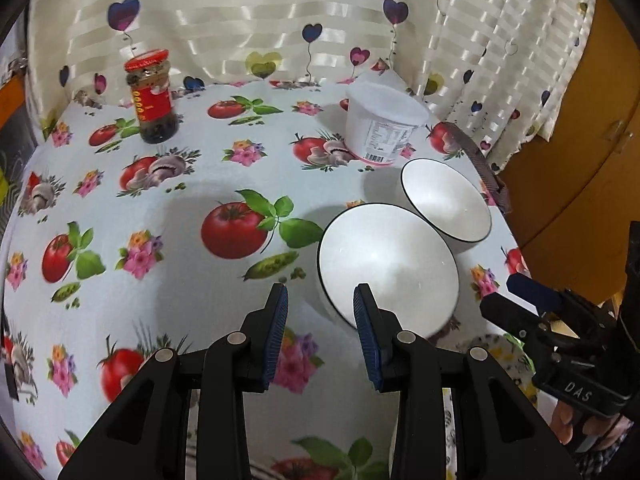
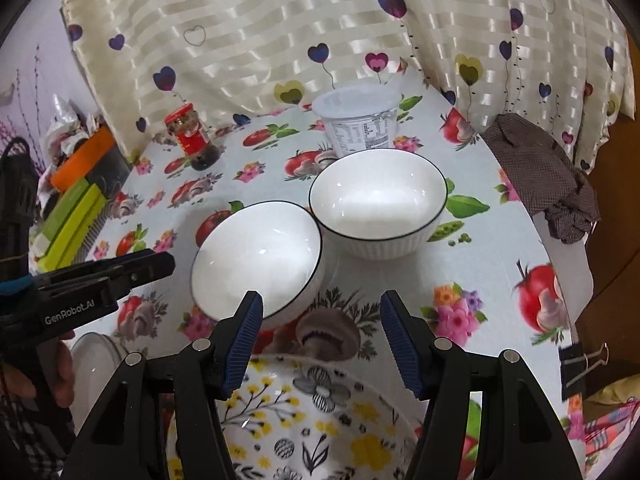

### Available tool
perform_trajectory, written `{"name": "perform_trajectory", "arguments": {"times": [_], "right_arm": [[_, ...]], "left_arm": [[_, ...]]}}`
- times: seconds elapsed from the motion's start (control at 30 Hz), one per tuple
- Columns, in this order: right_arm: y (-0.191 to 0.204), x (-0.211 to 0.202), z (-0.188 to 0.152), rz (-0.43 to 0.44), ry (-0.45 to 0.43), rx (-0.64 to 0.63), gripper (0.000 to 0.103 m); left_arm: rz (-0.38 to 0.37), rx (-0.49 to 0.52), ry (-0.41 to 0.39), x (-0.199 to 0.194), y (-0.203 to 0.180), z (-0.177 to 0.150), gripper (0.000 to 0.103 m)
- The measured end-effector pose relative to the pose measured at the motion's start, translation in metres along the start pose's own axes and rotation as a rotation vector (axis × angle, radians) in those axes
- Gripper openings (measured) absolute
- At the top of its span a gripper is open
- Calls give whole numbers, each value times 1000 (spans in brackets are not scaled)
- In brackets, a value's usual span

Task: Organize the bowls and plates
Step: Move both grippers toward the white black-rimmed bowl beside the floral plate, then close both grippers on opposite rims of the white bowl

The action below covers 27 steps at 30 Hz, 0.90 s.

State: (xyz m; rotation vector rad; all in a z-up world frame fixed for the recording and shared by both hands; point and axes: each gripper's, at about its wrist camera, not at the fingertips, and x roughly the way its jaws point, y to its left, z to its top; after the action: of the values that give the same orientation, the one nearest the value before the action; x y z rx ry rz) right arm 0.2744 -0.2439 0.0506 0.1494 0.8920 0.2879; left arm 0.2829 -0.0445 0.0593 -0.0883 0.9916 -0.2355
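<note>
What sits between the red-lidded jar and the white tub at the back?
Nothing stands between the jar and the tub; only bare printed tablecloth. The left wrist view shows that stretch most clearly.

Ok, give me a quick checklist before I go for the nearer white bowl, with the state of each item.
1. Left gripper open, nothing between its pads: ok.
2. Right gripper open and empty: ok.
3. Nearer bowl sits level: not ok, it tilts and leans on the farther bowl.
4. Bowls empty: ok.
5. Patterned plate free to receive a bowl: ok where it shows.
6. Jar and white tub away from the bowls: jar ok, tub close behind the farther bowl.
</note>
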Motion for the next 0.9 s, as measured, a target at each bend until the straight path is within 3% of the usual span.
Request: {"name": "perform_trajectory", "arguments": {"times": [0.27,0.4,0.53,0.6,0.9], "right_arm": [[5,24,13,5,33,-15,56],[4,33,17,-8,42,-16,42],[1,43,20,9,64,12,37],[-1,48,20,18,77,23,29],[2,59,22,8,93,5,23]], "left_arm": [[-17,-29,49,27,5,9,35],[-12,-21,56,34,5,10,35],[-20,-42,78,43,9,11,35],[-31,-51,79,46,10,11,35],[-27,-84,97,58,15,11,35]]}}
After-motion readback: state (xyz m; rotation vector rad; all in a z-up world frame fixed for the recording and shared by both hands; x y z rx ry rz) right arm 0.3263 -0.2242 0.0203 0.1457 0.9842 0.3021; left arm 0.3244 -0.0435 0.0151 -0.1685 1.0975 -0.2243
